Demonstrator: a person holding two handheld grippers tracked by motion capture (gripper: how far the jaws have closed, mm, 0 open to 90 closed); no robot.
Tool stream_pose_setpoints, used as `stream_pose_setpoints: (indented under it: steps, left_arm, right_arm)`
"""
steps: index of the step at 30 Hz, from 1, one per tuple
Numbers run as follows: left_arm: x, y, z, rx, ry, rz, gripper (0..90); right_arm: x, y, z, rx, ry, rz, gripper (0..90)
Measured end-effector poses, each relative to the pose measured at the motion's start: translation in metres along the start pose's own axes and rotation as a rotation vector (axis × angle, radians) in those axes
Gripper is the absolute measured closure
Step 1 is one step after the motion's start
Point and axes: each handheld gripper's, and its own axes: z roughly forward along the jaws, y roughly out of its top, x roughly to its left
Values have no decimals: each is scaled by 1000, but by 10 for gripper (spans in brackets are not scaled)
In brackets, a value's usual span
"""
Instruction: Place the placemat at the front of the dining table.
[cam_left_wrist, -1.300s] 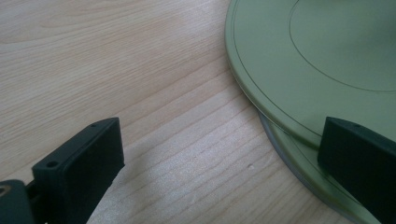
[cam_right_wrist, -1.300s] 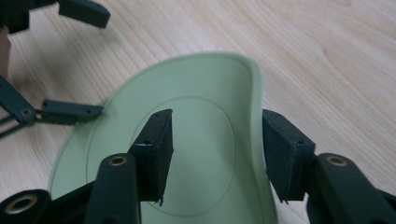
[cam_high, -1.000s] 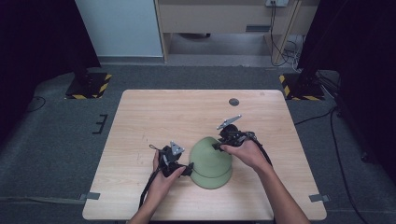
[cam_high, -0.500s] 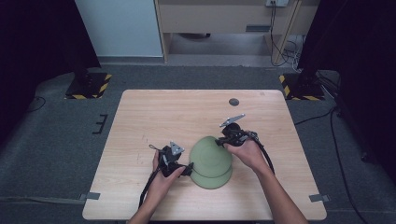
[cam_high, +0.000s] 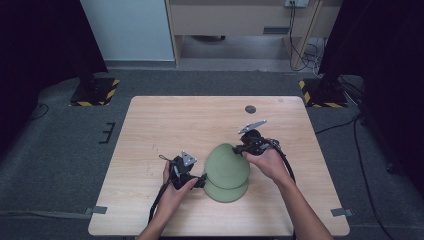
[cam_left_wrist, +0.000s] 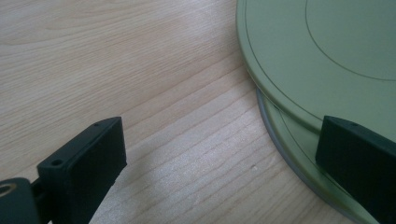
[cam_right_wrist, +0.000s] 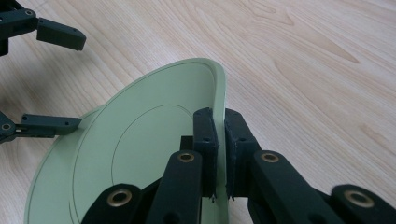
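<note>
The wooden table (cam_high: 150, 125) carried two green plates near its front middle, one partly over the other, with a small dark disc (cam_high: 250, 109) lying well apart near the far edge. Compared with the high view a second before, the layout had hardly shifted: both forearms came in from the same places and both tools sat at the same spots by the plates. The one visible difference was slight, the upper plate (cam_high: 226, 165) seeming to stand a touch more clear of the lower plate (cam_high: 227, 190), so the lift was judged to be only beginning.

The right gripper (cam_right_wrist: 219, 135) was clenched on the far rim of the upper plate, one jaw inside the rim and one outside, and in its own view that plate rose tilted above the wood. The left gripper (cam_left_wrist: 219, 154) stood spread wide at the near left edge of the stack, one jaw over bare wood and the other over the lower plate's rim, grasping nothing. In the high view it sat just beside the plates (cam_high: 192, 180).

Judged from this, the separating of the two plates had started but was not done: the upper one was in hand and tipped, the lower one lay flat on the table, and the left tool looked ready to steady or take it.
</note>
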Motion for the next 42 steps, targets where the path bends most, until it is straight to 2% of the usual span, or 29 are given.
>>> stream_pose_setpoints:
  steps: [11,33,38,42]
  left_arm:
    - [0,0,0,-1,-1,1,11]
    - [0,0,0,-6,5,3,16]
    - [7,1,-3,-10,18,-8,26]
    - [17,2,-8,-24,27,-44,27]
  right_arm:
    - [-3,-1,-6,-5,-16,-3,854]
    - [-13,-15,-15,-22,-30,26,854]
    - [-13,-12,-20,-27,-32,26,854]
    - [-11,-7,-24,-28,-36,22,855]
